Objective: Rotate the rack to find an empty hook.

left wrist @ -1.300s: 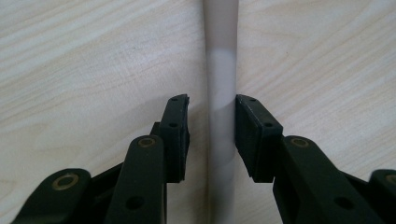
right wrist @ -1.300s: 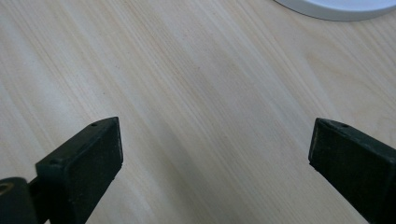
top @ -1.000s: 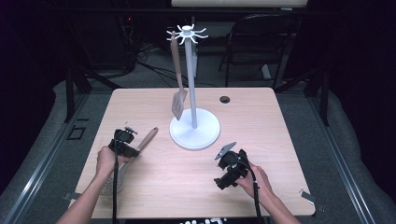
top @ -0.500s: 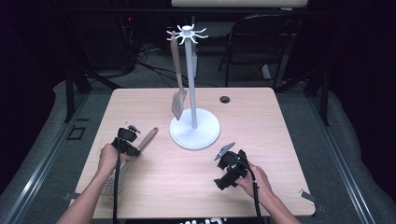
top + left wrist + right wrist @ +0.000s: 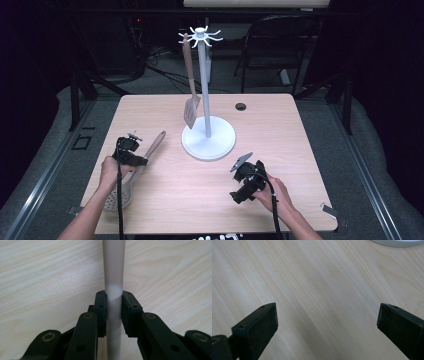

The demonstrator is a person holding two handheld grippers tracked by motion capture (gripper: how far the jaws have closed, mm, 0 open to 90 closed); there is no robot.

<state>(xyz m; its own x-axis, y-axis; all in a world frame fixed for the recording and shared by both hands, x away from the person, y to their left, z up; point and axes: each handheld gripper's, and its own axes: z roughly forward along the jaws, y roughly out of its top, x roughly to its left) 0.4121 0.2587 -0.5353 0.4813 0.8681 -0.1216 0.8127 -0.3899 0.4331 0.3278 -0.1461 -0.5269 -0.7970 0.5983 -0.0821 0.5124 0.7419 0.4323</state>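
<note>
Left tongs (image 5: 114,312) clamp the skimmer's handle (image 5: 152,146), lying diagonally toward the stand (image 5: 208,141); right tongs (image 5: 327,325) gape.

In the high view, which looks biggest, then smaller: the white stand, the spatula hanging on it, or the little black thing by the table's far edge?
1. The white stand, tallest, with a wide round base.
2. The hanging spatula, shorter than the stand's pole.
3. The small black round thing, by far the smallest.
All three sit about equally far from the camera, so the order looks safe.
</note>
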